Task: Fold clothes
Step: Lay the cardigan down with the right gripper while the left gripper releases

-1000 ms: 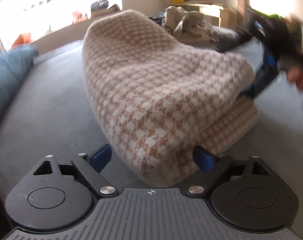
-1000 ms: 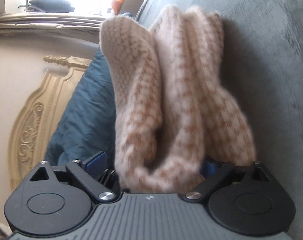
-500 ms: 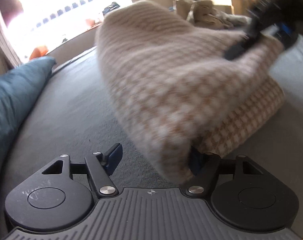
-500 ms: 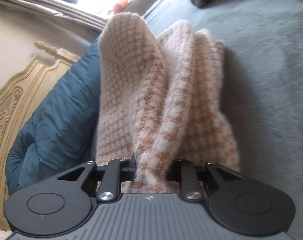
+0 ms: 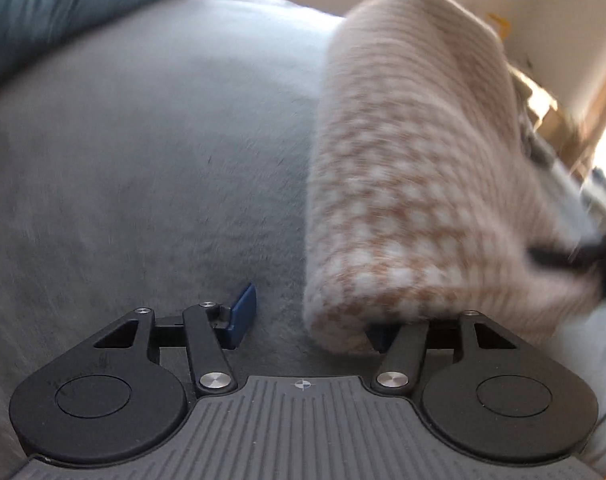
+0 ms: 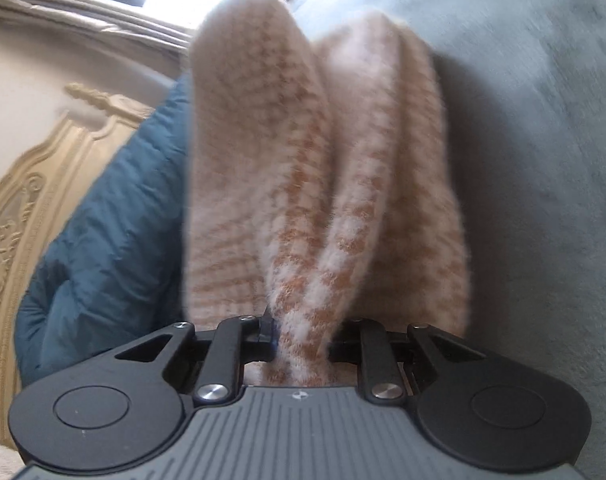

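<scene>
A: Left tongs [image 5: 307, 320]?
B: Jaws have just been narrowing but remain parted; the fuzzy beige-and-white checked knit sweater [image 5: 415, 184] touches only the right-hand finger, above the grey bed [image 5: 143, 160].
A: Right tongs [image 6: 301, 340]?
B: Clenched on a sweater fold.

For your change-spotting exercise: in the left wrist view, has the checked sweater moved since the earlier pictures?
Yes. The checked sweater has shifted rightward across the grey bedcover, off centre and away from the blue pillow.

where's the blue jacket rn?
In the right wrist view the blue jacket lies left of the checked sweater, against the carved headboard; in the left wrist view it is top left.
</scene>
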Tool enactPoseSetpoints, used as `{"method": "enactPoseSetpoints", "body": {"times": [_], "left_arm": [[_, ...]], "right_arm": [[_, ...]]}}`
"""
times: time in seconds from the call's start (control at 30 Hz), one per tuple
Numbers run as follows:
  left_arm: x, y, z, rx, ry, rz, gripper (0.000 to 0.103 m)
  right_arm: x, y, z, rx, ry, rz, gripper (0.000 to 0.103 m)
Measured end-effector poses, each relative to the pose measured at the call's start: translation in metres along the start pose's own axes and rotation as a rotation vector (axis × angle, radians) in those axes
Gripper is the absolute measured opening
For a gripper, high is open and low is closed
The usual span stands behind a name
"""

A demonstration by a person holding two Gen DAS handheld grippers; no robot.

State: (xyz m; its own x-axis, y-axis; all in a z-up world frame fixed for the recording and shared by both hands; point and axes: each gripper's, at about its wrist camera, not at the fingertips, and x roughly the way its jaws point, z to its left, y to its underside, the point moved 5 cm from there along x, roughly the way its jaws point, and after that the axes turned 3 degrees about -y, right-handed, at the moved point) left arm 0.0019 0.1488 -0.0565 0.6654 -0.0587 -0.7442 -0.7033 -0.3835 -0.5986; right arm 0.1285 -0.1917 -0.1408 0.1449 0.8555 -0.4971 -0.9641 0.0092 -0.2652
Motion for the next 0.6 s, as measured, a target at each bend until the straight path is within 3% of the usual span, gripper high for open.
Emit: {"method": "enactPoseSetpoints", "body": {"times": [0.1, 0.2, 0.33, 0.43, 0.6], "left_arm": [[-0.001, -0.001, -0.001, -0.011, 0.014, 0.009, 0.059], [0.0, -0.002, 0.002, -0.034, 0.034, 0.018, 0.059], [-0.001, 0.001, -0.012, 0.073, 0.028, 0.029, 0.063], [-0.011, 0.002, -0.017, 0.162, 0.056, 0.056, 0.063], [-0.049, -0.009, -0.014, 0.224, 0.078, -0.016, 0.061]], "right_arm": [[-0.002, 0.007, -0.002, 0.007, 0.018, -0.008, 0.02], [-0.01, 0.007, 0.017, -0.113, 0.035, -0.021, 0.02], [0.0, 0.008, -0.008, -0.121, 0.088, 0.001, 0.019], [-0.002, 0.006, -0.016, -0.097, 0.081, 0.005, 0.019], [-0.011, 0.0, -0.008, -0.172, 0.109, 0.019, 0.02]]}}
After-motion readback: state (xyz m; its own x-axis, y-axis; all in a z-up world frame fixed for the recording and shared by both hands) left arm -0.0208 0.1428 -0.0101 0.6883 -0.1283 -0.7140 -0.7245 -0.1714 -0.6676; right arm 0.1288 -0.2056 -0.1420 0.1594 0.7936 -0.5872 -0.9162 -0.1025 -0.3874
